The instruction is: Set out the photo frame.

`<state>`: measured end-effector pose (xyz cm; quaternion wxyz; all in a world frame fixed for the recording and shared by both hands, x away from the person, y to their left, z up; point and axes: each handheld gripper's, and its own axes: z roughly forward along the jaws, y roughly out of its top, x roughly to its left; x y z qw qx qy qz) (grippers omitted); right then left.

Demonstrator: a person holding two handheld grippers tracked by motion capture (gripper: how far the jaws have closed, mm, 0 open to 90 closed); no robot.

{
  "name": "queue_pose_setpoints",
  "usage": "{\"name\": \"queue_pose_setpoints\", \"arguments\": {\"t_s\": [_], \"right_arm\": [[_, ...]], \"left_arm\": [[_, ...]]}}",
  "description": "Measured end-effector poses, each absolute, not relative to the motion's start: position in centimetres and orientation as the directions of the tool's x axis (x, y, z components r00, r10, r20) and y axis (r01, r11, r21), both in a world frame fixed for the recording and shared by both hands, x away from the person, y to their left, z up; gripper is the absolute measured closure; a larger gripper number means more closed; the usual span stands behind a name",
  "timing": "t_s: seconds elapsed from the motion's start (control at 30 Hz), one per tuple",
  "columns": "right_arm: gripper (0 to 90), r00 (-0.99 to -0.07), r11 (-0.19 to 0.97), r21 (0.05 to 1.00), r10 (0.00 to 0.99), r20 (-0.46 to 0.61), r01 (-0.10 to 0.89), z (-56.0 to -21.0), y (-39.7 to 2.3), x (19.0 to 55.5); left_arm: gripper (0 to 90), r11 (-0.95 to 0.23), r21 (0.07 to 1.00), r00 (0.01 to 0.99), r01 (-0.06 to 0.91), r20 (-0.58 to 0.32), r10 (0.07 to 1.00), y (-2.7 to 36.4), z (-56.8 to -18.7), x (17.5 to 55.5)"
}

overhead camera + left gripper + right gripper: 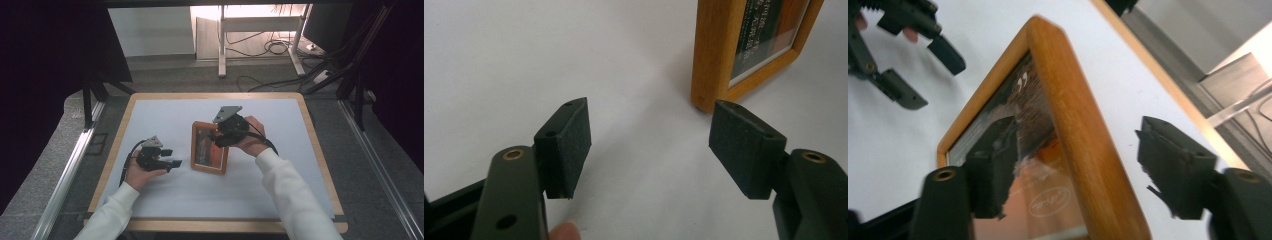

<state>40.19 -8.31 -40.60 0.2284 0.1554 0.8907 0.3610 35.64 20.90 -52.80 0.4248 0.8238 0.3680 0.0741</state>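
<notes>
High view: rectangular wooden picture frame [209, 148] (glass-fronted), rounded corners.

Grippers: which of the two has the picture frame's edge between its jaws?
The right gripper: its open jaws straddle the wooden picture frame. The left gripper is open over bare table, beside the frame.

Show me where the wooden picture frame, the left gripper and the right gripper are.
wooden picture frame [196, 145]: high view, its left wooden edge.
left gripper [649, 150]: left gripper view, midway between its open pads.
right gripper [1075, 170]: right gripper view, midway between its pads.
</notes>
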Motion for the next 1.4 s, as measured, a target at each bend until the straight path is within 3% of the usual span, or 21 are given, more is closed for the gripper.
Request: {"name": "queue_pose_setpoints", "arguments": {"t_s": [0.17,0.37,0.57,0.7,0.83,0.93,1.4], "right_arm": [[23.1,-0.826,0.623,0.77,0.503,-0.254,0.142,-39.8,-9.9,39.2],[21.3,-0.795,0.527,0.82,0.585,-0.161,0.222,-40.8,-13.9,37.3],[20.8,-0.761,0.439,0.845,0.646,-0.06,0.306,-43.6,-18.1,35.2],[20.8,-0.751,0.414,0.846,0.66,-0.025,0.336,-45.2,-19.9,34.1],[20.8,-0.743,0.4,0.841,0.67,0.002,0.363,-46.4,-21.0,33.4],[20.8,-0.735,0.407,0.832,0.678,0.0,0.376,-47.3,-21.5,33.0],[20.6,-0.717,0.431,0.8,0.697,-0.001,0.417,-49.4,-22.7,31.7]], "left_arm": [[33.4,-0.363,0.758,0.712,0.542,-0.184,0.678,20.8,-52.7,35.6],[36.3,-0.369,0.757,0.711,0.54,-0.176,0.681,20.5,-52.6,35.5],[52.6,-0.401,0.755,0.739,0.52,-0.162,0.654,19.7,-52.4,35.4],[64.4,-0.419,0.745,0.743,0.519,-0.15,0.653,18.9,-52.4,35.3],[81.7,-0.422,0.747,0.743,0.514,-0.142,0.654,18.5,-52.3,35.6],[88.3,-0.424,0.742,0.744,0.518,-0.146,0.652,18.2,-52.4,35.9],[90.0,-0.454,0.712,0.749,0.536,-0.153,0.644,16.7,-53.6,36.7]]}}
